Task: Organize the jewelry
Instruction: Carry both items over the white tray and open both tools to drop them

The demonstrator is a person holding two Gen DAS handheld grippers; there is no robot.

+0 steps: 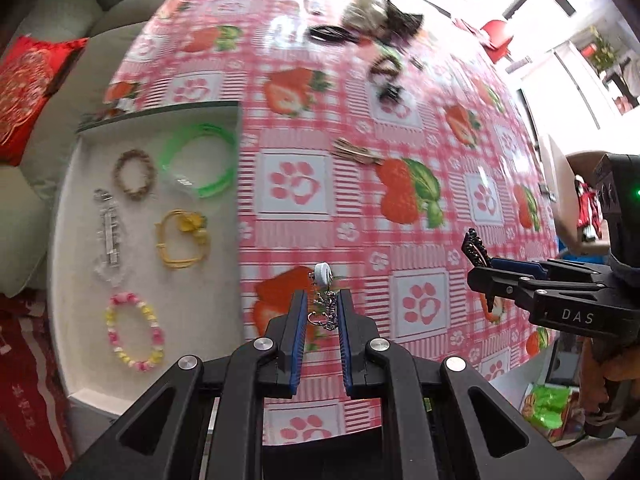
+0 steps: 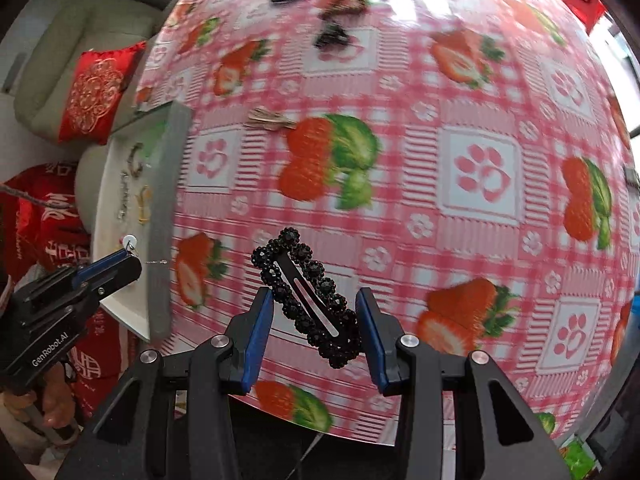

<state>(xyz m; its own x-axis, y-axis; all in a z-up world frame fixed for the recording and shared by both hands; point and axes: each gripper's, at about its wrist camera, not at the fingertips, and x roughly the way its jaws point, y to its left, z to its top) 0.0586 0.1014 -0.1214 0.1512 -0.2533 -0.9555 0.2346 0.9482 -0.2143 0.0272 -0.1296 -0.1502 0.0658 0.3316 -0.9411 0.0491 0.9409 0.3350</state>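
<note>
My left gripper (image 1: 322, 300) is shut on a silver chain with a white round pendant (image 1: 322, 273), held above the table just right of the white tray (image 1: 76, 248). The tray holds a green bangle (image 1: 200, 160), a brown bead bracelet (image 1: 134, 174), a clear clip (image 1: 108, 236), a yellow bracelet (image 1: 182, 240) and a pink-yellow bead bracelet (image 1: 134, 332). My right gripper (image 2: 314, 300) is shut on a black beaded hair clip (image 2: 308, 296), which lies diagonally between the pads; it also shows in the left wrist view (image 1: 474, 246).
On the strawberry tablecloth (image 1: 400, 200) lie a tan clip (image 1: 356, 152), dark hair clips (image 1: 386, 76) and black hair ties (image 1: 328, 34) farther back. A sofa with a red cushion (image 1: 28, 92) stands to the left, past the table edge.
</note>
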